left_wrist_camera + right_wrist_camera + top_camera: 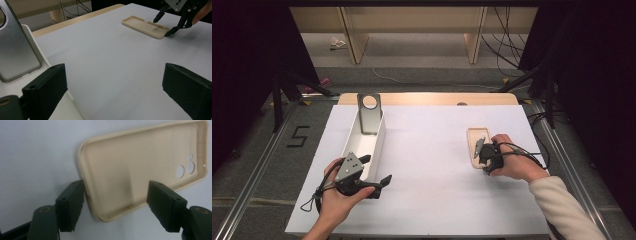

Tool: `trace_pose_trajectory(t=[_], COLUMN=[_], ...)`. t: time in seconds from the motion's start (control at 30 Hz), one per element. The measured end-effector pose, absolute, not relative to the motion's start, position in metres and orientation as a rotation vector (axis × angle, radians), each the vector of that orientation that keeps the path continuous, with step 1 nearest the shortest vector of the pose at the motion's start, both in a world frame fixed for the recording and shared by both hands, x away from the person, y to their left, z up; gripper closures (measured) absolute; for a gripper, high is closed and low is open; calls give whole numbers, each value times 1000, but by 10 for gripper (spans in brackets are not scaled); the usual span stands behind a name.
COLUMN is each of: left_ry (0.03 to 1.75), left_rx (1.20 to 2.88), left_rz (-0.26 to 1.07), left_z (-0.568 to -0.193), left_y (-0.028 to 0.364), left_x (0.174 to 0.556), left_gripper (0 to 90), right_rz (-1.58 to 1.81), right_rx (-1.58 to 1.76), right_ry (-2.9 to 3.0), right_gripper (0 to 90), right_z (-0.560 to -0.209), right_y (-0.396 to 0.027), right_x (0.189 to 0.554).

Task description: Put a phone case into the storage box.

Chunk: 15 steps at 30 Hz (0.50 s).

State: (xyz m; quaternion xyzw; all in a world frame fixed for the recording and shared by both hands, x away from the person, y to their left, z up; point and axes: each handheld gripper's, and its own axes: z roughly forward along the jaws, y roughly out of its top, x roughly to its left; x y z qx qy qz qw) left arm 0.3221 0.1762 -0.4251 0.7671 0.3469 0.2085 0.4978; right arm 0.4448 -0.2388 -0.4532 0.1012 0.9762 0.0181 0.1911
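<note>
Standing at the left of the table (pixel 427 210), a white open tray (pixel 371 145) runs lengthwise away from the person, and a silver phone (pixel 369 114) leans upright against its far end, with a round hole near its top edge. The left gripper (pixel 379 170) sits just beside the near end of this tray, held in the person's left hand (pixel 337 200). Its jaws are spread wide with nothing between them; in the left gripper view, one jaw overlaps the tray wall and the other is over bare table.

The middle of the table is bare white surface, so nothing lies between the tray and the phone case (pixel 477 145).

The beige phone case lies flat at the right of the table, hollow side up. Its long axis runs away from the person, roughly parallel to the tray. In the right gripper view, the camera cut-outs sit at the far end, away from the jaws. The right gripper (pixel 483 150), held in the right hand (pixel 512 162), points down at the near end of the case. Its jaws are apart and straddle the near corner of the case: one jaw is against the outer rim, while the other sits over the hollow, clear of the rim. No firm pinch is visible.

The tabletop is white with a pale wooden edge along the far side. Beyond it are grey floor, wooden furniture legs, loose cables (pixel 507 50), and black curtains on both sides.
</note>
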Motion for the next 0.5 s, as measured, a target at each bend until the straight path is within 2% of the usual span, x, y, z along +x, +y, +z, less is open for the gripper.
trace_pose_trajectory(t=[0.5], left_ry=[836], left_rx=[1855], left_rz=[503], left_z=[-424], left_y=[175], left_x=[321], left_gripper=[62], right_rz=[7], right_rx=[186], right_ry=[2832], right_gripper=[583], right_z=[-452], right_y=[-233], right_x=[443])
